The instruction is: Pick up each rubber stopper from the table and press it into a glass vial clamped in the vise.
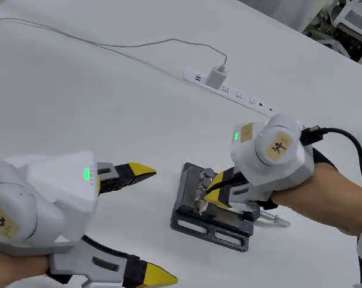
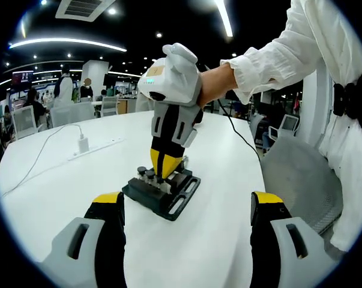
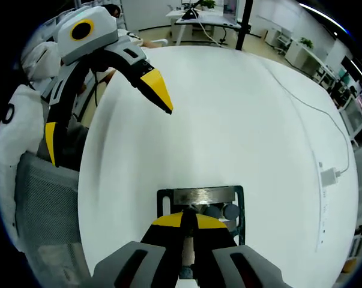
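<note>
White worktop (image 1: 78,108), spanning the head view. Left gripper (image 1: 150,225), lower left: jaws spread wide, holding and touching nothing, well apart from the work. Right gripper (image 1: 220,193), right of centre: jaws drawn nearly together, yellow tips directly over the vise; whether a stopper sits between them is hidden. Black vise (image 1: 196,225), lower centre, resting flat on the worktop. Glass vials (image 2: 149,175), clamped upright in a row between the vise's jaws, centre of the left gripper view. They are judged stiff, smooth and fragile, so any press should run straight down their axis with modest force. Dark round stoppers (image 3: 230,211), lower centre of the right gripper view, cap some of the vials. Rubber of this kind is judged light, soft and grippy; it is best held by the sides of the upper rim, leaving the lower plug free to enter the neck.
</note>
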Demonstrator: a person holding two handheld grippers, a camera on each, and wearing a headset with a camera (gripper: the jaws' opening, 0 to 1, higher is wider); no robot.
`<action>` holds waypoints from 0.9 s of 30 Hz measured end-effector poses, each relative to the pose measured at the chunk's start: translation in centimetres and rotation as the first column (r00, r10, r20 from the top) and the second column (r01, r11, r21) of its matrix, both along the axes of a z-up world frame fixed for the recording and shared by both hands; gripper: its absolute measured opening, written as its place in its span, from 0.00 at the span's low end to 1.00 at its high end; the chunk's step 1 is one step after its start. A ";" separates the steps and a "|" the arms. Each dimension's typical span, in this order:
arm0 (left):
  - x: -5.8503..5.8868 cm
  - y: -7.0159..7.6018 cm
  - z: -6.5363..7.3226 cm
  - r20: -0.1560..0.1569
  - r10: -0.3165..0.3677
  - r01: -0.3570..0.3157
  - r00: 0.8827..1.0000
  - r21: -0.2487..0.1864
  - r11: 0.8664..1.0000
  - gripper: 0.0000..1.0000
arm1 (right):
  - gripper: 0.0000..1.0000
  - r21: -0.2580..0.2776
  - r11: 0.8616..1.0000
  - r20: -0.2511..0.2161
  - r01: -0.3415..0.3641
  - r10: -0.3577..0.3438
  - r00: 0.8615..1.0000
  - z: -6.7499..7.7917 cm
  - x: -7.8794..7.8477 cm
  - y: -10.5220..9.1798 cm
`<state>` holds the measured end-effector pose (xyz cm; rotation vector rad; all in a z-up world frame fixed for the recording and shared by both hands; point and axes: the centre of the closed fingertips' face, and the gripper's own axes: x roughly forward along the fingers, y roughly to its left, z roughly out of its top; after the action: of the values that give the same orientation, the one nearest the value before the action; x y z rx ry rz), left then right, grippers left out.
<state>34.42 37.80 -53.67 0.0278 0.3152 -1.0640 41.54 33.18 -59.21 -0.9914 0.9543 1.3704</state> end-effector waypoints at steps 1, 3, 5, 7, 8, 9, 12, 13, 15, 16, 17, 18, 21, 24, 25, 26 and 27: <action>0.0 0.0 0.0 0.000 0.000 0.000 1.000 -0.001 1.000 0.86 | 0.02 -0.002 1.000 0.001 -0.004 0.004 1.000 0.0 0.0 0.0; 0.1 0.0 0.0 0.002 -0.001 0.001 1.000 0.001 1.000 0.86 | 0.02 -0.008 1.000 0.002 0.000 0.000 1.000 0.0 0.0 0.0; 0.1 -0.1 0.1 0.001 0.000 0.000 1.000 -0.003 1.000 0.86 | 0.02 -0.012 1.000 0.005 -0.007 0.007 1.000 0.0 0.0 0.0; 0.1 -0.2 0.1 0.002 -0.002 0.002 1.000 -0.004 1.000 0.86 | 0.02 -0.013 1.000 0.006 -0.007 0.008 1.000 0.0 0.0 0.0; 0.1 -0.2 0.1 0.003 -0.003 0.003 1.000 -0.004 1.000 0.86 | 0.02 -0.012 1.000 0.004 -0.006 0.006 1.000 0.0 0.0 0.0; 0.1 -0.2 0.1 0.003 -0.003 0.003 1.000 -0.003 1.000 0.85 | 0.02 -0.012 1.000 0.002 -0.003 0.003 1.000 0.0 0.0 0.0; 0.1 -0.2 0.1 0.002 -0.001 0.001 1.000 -0.004 1.000 0.85 | 0.02 -0.017 1.000 -0.003 -0.004 0.004 1.000 -0.1 0.0 0.1; 0.0 -0.2 0.1 0.002 -0.001 0.001 1.000 -0.005 1.000 0.85 | 0.02 -0.020 1.000 -0.004 -0.006 0.006 1.000 -0.1 0.0 0.1; 0.0 -0.2 0.2 0.003 -0.001 0.001 1.000 -0.007 1.000 0.85 | 0.02 -0.026 1.000 -0.005 -0.012 0.012 1.000 -0.1 0.0 0.1; 0.0 -0.2 0.2 0.002 -0.001 0.001 1.000 -0.008 1.000 0.85 | 0.02 -0.028 1.000 -0.007 -0.012 0.011 1.000 -0.1 0.0 0.1; 0.0 -0.2 0.2 0.003 0.000 0.000 1.000 -0.008 1.000 0.85 | 0.02 -0.030 1.000 -0.009 -0.009 0.008 1.000 -0.1 0.1 0.1; 0.0 -0.2 0.3 0.005 -0.001 0.001 1.000 -0.008 1.000 0.85 | 0.02 -0.030 1.000 -0.009 -0.007 0.007 1.000 -0.1 0.1 0.1; 0.1 -0.3 0.3 0.006 -0.001 0.001 1.000 -0.010 1.000 0.85 | 0.02 -0.027 1.000 -0.011 0.004 -0.004 1.000 -0.1 0.1 0.1; 0.1 -0.3 0.4 0.006 -0.003 0.003 1.000 -0.011 1.000 0.85 | 0.02 -0.029 1.000 -0.014 -0.001 0.000 1.000 -0.1 0.1 0.1; 0.0 -0.4 0.4 0.005 -0.006 0.006 1.000 -0.010 1.000 0.85 | 0.02 -0.034 0.999 -0.018 -0.005 0.004 1.000 -0.1 0.1 0.1; 0.0 -0.4 0.3 0.006 -0.007 0.007 1.000 -0.009 1.000 0.85 | 0.02 -0.037 0.999 -0.020 -0.006 0.006 1.000 -0.1 0.1 0.2; 0.0 -0.4 0.3 0.007 -0.007 0.007 1.000 -0.007 1.000 0.85 | 0.02 -0.040 0.999 -0.023 -0.008 0.007 1.000 -0.2 0.2 0.4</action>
<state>34.42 37.43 -53.36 0.0263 0.3058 -1.0717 41.71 33.56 -59.41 -1.0123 0.9998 1.3755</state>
